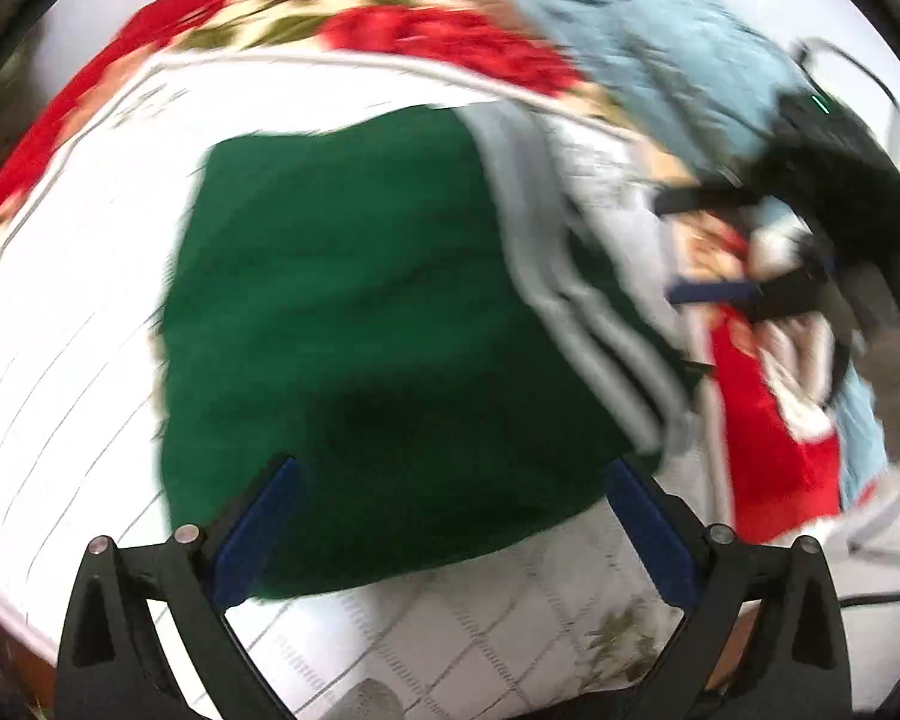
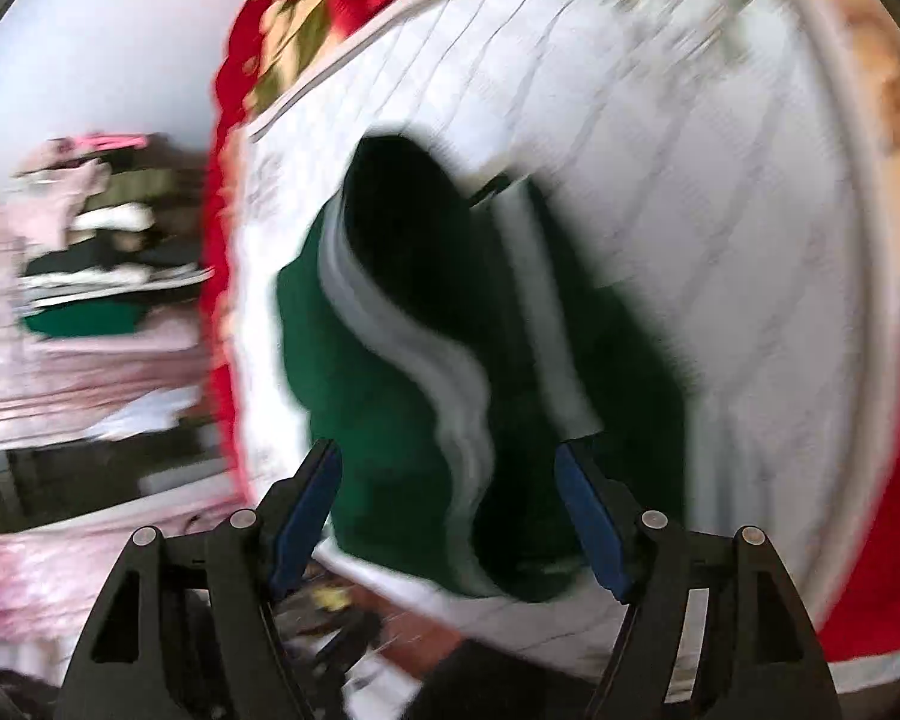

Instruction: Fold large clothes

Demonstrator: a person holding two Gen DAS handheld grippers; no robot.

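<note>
A dark green fabric garment with white side stripes (image 1: 354,324) lies mid-bed on the white quilted bedspread (image 1: 78,300), both the left gripper (image 1: 450,516) and right gripper (image 2: 450,510) wide apart, empty.

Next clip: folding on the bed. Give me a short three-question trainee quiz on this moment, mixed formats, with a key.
1. True or false: the left gripper is clamped on the green garment.
2. Multiple choice: the pale stripes in the left wrist view run along the garment's A) left edge B) right edge C) near hem.
3. Fill in: the garment lies on a white quilted ____, bordered by a red floral blanket.

Key: 1 false, its fingers stand apart with nothing between them, as do those of the right gripper. 2 B. 3 cover.
</note>
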